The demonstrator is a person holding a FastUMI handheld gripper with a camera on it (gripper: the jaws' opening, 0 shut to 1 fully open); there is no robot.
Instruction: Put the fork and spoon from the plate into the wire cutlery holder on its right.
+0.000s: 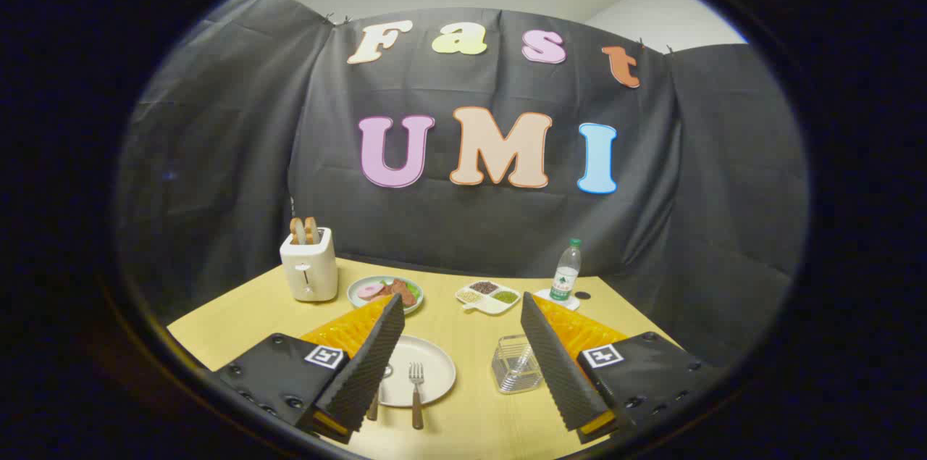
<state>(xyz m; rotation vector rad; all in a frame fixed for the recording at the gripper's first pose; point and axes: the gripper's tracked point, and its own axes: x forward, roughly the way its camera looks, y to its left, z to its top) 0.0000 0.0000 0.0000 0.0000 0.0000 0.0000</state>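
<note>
While the gripper hangs above the near part of the wooden table, its two fingers stand wide apart and clasp nothing, with bare air between them. Seen from the gripper view, the white plate lies on the table between the fingers, closer to the left one, whose inner face covers the plate's left side. The fork lies on the plate with its tines pointing away toward the back of the table, and its brown handle runs off the near rim onto the wood. The spoon lies just left of the fork, mostly hidden behind the left finger; what looks like its bowl shows at the finger's edge, and a bit of brown handle pokes out below (too little of it shows to be sure how it lies). The wire cutlery holder stands to the right of the plate, apart from it, just beside the inner face of the right finger, and seems empty.

Beyond the fingers, a white toaster with two slices of bread in its slots stands at the back left. Next to it sits a green plate of food, then a white divided dish with grains and beans, then a water bottle with a green cap near the cloth wall.
</note>
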